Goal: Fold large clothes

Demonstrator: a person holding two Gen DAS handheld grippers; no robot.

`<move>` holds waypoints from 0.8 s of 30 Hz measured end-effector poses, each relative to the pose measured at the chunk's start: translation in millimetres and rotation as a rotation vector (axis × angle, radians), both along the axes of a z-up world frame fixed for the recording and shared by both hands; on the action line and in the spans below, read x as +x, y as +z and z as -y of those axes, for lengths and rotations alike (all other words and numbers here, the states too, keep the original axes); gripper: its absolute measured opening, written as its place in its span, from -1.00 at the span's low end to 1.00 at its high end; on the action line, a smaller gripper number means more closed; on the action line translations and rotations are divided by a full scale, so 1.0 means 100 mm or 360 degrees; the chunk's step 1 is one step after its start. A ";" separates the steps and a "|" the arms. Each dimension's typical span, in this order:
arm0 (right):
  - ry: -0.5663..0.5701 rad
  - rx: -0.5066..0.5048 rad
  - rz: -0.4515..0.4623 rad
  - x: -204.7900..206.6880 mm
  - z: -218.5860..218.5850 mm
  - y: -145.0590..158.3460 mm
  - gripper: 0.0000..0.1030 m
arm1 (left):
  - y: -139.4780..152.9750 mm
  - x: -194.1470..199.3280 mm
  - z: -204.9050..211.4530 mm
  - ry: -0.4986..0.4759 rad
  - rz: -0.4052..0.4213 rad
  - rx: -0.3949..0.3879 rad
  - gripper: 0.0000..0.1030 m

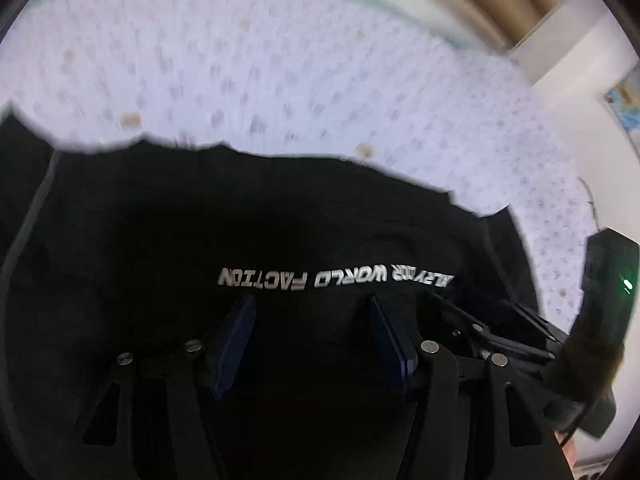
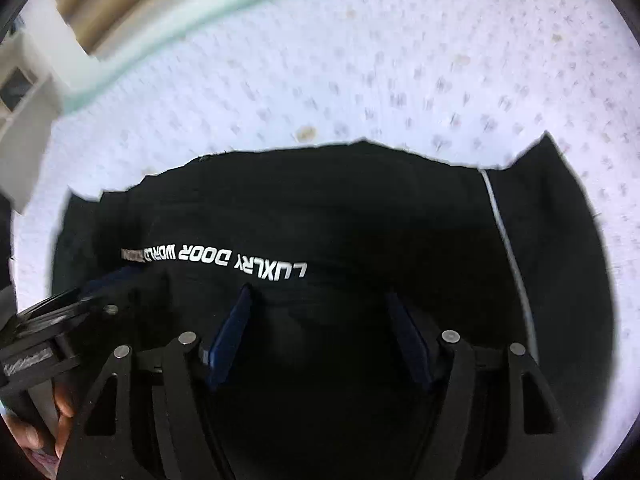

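A black garment (image 1: 160,220) with a line of white lettering (image 1: 336,276) lies spread on a white patterned bed sheet (image 1: 280,60). My left gripper (image 1: 311,304) hangs just over the cloth below the lettering, its blue pads (image 1: 236,336) apart and only flat cloth showing between them. In the right wrist view the same garment (image 2: 360,200) fills the lower half. My right gripper (image 2: 319,294) stands open over it, just under the lettering (image 2: 216,260). The two grippers are side by side, each showing at the edge of the other's view.
The sheet (image 2: 400,60) stretches beyond the garment's far edge to a pale green bed rim (image 2: 180,12). A thin white stripe (image 2: 508,240) runs down the garment's right side. White furniture (image 2: 32,120) stands at far left, and a hand (image 2: 40,420) shows at the lower left.
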State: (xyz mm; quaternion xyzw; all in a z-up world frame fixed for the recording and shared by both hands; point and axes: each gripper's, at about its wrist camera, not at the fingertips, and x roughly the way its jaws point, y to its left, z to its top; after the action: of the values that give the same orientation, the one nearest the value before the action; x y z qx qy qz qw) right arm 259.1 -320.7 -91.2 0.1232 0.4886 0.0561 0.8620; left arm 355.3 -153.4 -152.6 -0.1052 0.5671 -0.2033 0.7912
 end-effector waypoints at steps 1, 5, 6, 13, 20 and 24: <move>0.0001 -0.0033 0.0012 -0.01 -0.03 -0.01 0.41 | -0.01 -0.01 0.01 -0.0006 0.0010 0.0024 0.16; 0.0009 0.0055 0.0051 -0.18 0.02 0.11 0.41 | 0.11 -0.13 0.03 -0.0039 0.0111 0.0041 0.16; 0.0009 0.0101 0.0070 -0.27 0.06 0.19 0.38 | 0.25 -0.21 -0.01 -0.0047 0.0136 0.0003 0.16; 0.0187 0.0085 0.0258 -1.26 0.04 0.66 0.38 | 0.66 -1.03 -0.51 -0.0075 0.0269 -0.0205 0.17; 0.0228 -0.0185 0.0089 -1.28 -0.38 0.05 0.42 | 0.04 -1.24 -0.47 -0.0095 0.0192 -0.0026 0.17; 0.0150 -0.0214 0.0132 -1.32 -0.42 0.03 0.45 | -0.01 -1.23 -0.46 -0.0076 0.0244 0.0003 0.17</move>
State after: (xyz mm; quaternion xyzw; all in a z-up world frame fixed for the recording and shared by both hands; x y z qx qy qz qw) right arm 127.5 -279.1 -88.7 0.0394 0.4603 0.0689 0.8842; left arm 232.2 -107.6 -153.8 -0.0750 0.5073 -0.2291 0.8274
